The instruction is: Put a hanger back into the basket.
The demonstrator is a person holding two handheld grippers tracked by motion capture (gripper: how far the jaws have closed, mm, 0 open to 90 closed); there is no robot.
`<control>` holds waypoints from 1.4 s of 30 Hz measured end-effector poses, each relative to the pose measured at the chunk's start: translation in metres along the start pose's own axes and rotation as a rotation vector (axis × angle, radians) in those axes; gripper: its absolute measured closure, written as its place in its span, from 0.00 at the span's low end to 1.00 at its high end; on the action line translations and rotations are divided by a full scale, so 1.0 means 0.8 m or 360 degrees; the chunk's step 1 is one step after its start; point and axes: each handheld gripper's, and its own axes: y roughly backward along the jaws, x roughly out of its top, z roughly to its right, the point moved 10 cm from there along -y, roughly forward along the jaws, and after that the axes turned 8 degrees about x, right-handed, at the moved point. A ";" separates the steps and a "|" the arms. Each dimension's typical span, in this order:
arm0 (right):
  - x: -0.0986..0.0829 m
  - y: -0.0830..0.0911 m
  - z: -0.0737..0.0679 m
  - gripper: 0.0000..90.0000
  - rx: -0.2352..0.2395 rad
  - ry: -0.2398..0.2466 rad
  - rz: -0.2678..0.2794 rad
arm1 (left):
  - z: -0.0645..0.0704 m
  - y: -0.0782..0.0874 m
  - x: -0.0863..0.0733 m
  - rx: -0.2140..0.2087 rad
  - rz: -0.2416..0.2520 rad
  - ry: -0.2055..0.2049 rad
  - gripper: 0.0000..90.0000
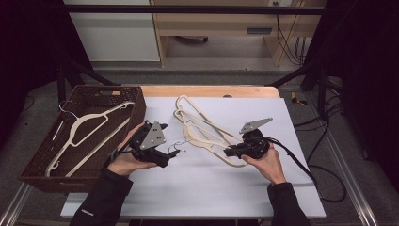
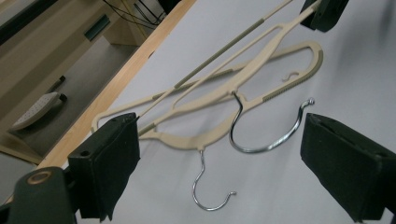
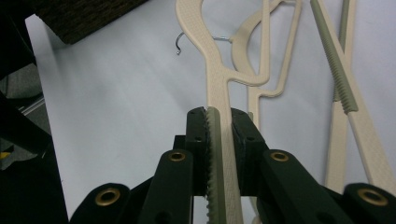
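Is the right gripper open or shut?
Shut: in the right gripper view the right gripper has both fingers pressed against a hanger.

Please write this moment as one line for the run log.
right gripper: shut on hanger | left gripper: open, near hooks | basket: one hanger inside

Basket (image 1: 33,160) left of mat (image 1: 188,197), one hanger (image 1: 89,129) inside, hangers (image 1: 202,127) on mat

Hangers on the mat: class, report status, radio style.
Right gripper shut on one hanger. Left gripper open, short of the metal hooks. Second hanger tangled alongside. Basket holds another.
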 end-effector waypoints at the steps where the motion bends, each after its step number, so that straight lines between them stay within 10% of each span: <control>1: 0.001 0.002 -0.001 0.89 0.0005 0.0010 0.0008 | -0.001 0.000 -0.002 0.0005 -0.0004 -0.0007 0.13; 19: 0.016 0.032 -0.045 0.89 0.0197 0.0140 0.0089 | -0.003 0.004 -0.008 0.0026 -0.0054 -0.0173 0.20; 42: 0.014 0.028 -0.084 0.89 0.0371 0.0276 0.0028 | 0.010 -0.018 -0.019 0.0011 -0.0127 -0.0530 0.76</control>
